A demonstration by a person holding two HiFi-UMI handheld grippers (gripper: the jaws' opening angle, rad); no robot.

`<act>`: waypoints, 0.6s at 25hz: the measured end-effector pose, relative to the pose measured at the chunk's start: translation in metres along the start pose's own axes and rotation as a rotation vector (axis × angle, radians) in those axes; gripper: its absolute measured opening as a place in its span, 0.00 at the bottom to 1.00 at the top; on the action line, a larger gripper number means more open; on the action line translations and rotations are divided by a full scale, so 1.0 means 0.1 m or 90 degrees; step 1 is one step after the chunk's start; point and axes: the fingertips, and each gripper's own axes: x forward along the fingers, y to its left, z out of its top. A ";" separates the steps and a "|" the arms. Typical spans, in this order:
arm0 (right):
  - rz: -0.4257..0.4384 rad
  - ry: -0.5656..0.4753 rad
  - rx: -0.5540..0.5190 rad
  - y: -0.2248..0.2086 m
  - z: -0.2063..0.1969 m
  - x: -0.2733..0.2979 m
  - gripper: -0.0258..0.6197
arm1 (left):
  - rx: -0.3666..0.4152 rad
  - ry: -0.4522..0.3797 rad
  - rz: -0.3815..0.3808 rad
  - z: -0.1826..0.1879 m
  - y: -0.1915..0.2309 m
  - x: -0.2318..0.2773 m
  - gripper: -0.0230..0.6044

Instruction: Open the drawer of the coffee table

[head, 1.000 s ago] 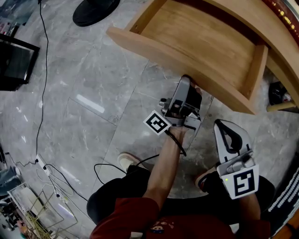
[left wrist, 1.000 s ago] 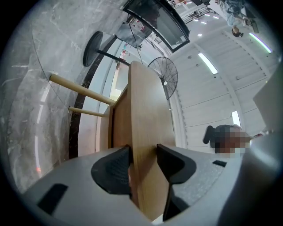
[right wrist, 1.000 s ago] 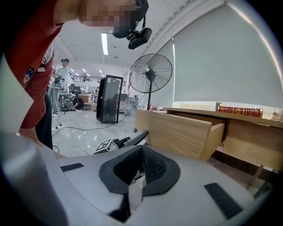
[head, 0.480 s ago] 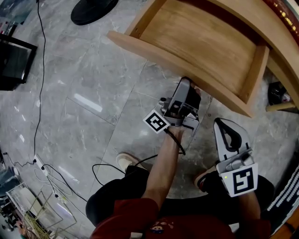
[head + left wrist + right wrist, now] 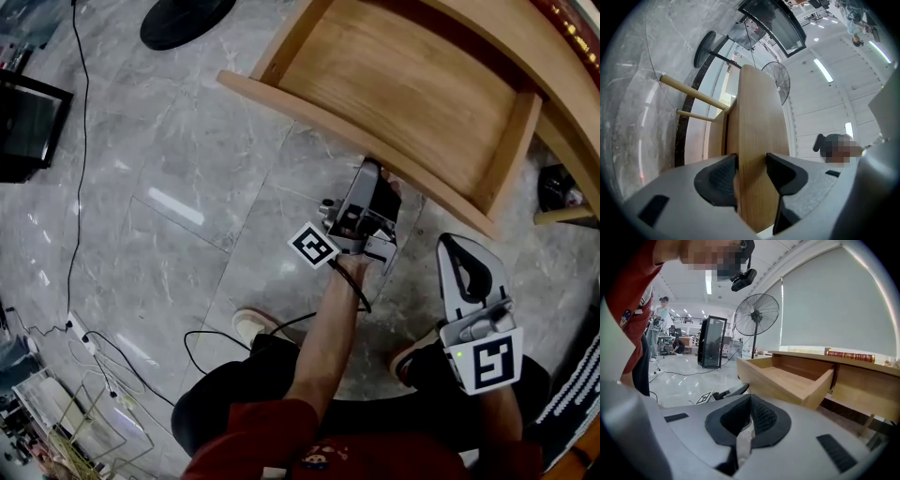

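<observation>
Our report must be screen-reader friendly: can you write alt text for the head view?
Seen from above, the person's left gripper grips the front of the drawer, which stands pulled out of the coffee table, its wooden bottom bare. The right gripper hangs shut and empty over a grey stone floor.

The left tool clamps the wooden drawer front between its jaws.

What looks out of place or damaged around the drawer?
Nothing stands out. The drawer is pulled out and bare inside; the left gripper clamps its front, and the right gripper hangs shut, apart from it.
</observation>
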 end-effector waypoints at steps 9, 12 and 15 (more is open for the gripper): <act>0.012 0.001 -0.001 0.07 0.02 0.06 0.03 | 0.035 0.028 0.028 0.03 0.05 -0.05 0.37; 0.015 0.002 -0.001 0.07 0.02 0.07 0.03 | 0.103 0.069 0.069 0.07 0.10 -0.10 0.37; 0.015 0.002 0.001 0.07 0.03 0.08 0.03 | 0.172 0.113 0.111 0.10 0.15 -0.17 0.37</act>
